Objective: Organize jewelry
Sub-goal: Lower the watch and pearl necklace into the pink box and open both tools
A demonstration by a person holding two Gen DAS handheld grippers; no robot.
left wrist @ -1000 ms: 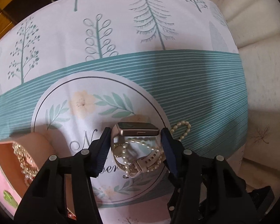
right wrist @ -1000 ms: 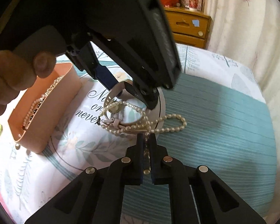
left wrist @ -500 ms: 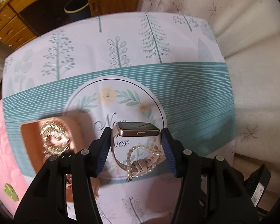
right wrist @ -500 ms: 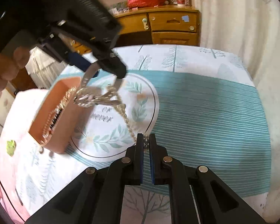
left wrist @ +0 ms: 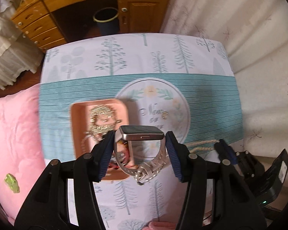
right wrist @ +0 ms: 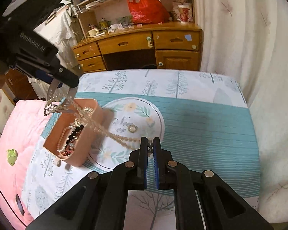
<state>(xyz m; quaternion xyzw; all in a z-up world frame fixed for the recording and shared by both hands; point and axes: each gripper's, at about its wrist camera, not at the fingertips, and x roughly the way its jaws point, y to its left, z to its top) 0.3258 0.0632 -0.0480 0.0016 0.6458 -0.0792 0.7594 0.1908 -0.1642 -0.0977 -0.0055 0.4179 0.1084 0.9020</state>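
My left gripper point(left wrist: 139, 140) is shut on a pale smartwatch point(left wrist: 141, 133) with a beige strap and holds it in the air over the near end of the pink jewelry box point(left wrist: 76, 118). The box point(right wrist: 90, 128) holds several bead chains. My right gripper point(right wrist: 150, 147) is shut on the end of a pearl necklace point(right wrist: 122, 138), which stretches taut up to the watch strap point(right wrist: 56, 97) in the left gripper point(right wrist: 67, 85). The necklace also shows in the left wrist view point(left wrist: 201, 143). A small round earring point(right wrist: 132, 128) lies on the cloth's round print.
The box stands on a teal and white tree-print cloth point(right wrist: 201, 126) over a small table. A pink quilt point(right wrist: 13, 134) with a green clip point(right wrist: 12, 156) lies left. A wooden desk point(right wrist: 140, 48) and a white curtain point(right wrist: 249, 57) stand behind.
Both grippers have risen. The left gripper has carried the watch left from above the round print to above the box. The necklace has pulled taut between the two grippers.
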